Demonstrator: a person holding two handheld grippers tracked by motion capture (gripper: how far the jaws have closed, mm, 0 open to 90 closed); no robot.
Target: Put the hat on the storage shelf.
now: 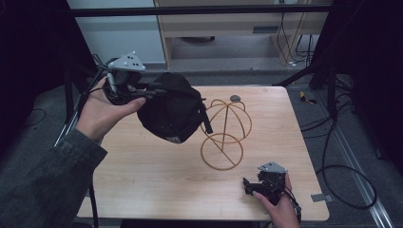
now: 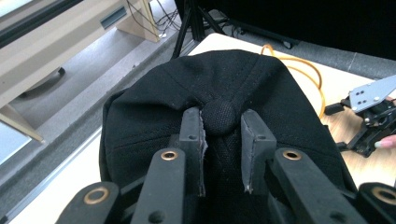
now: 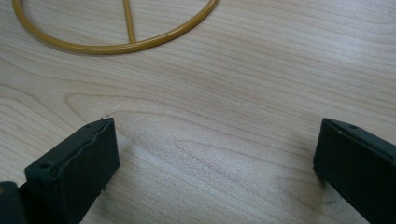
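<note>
A black cap point(image 1: 171, 114) hangs in the air over the table's left half, held by my left gripper point(image 1: 154, 88). In the left gripper view the jaws are shut on the cap point(image 2: 224, 93) at its crown, one pad on each side of the top button point(image 2: 219, 117). A yellow wire hat stand point(image 1: 224, 133) stands at the table's middle, just right of the cap, its round base point(image 3: 116, 44) on the wood. My right gripper point(image 1: 247, 184) rests low near the front right edge, jaws wide open over bare table point(image 3: 215, 140) with nothing between them.
A small grey disc point(image 1: 235, 98) lies at the table's far edge behind the stand. Cables point(image 1: 342, 175) trail on the floor to the right. Black frame legs point(image 1: 328, 71) stand at the far right corner. Wooden tabletop point(image 1: 157, 175) spans the front left.
</note>
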